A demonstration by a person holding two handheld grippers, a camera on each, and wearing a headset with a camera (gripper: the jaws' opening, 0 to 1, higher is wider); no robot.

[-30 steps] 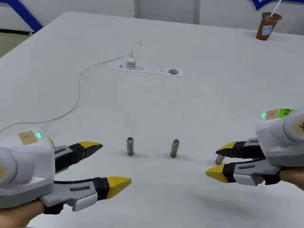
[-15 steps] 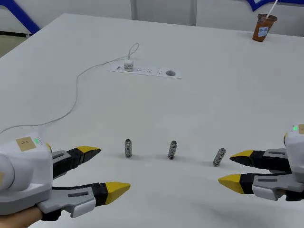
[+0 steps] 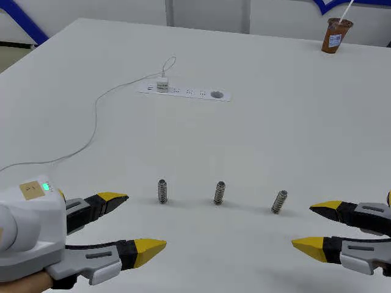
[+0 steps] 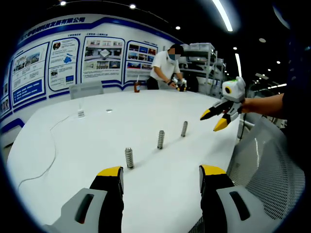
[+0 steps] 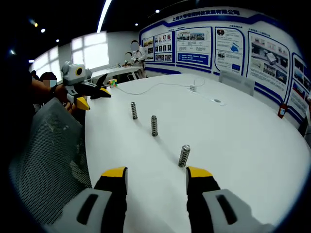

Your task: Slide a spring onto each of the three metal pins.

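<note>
Three metal pins stand in a row on the white table, each with a spring around it: the left one [image 3: 162, 191], the middle one [image 3: 219, 192] and the right one [image 3: 279, 201]. My left gripper [image 3: 135, 221] hovers open at the near left, short of the left spring [image 4: 129, 158]. At the near right my right gripper [image 3: 317, 227] is open too, with nothing between its fingers, just right of the right spring [image 5: 183, 155]. The other springs line up beyond at the middle [image 5: 154, 125] and the far one [image 5: 133, 110].
A white power strip [image 3: 183, 93] with a plugged charger and a cable [image 3: 95, 122] lies mid-table. A brown drink cup with a straw [image 3: 335, 33] stands at the far right. A mesh chair back [image 5: 43, 155] is beside the table edge. A person [image 4: 165, 65] stands beyond the table.
My right gripper has drawn back to the right, away from the right spring, which now stands uncovered on its pin. The left gripper has dropped slightly lower left.
</note>
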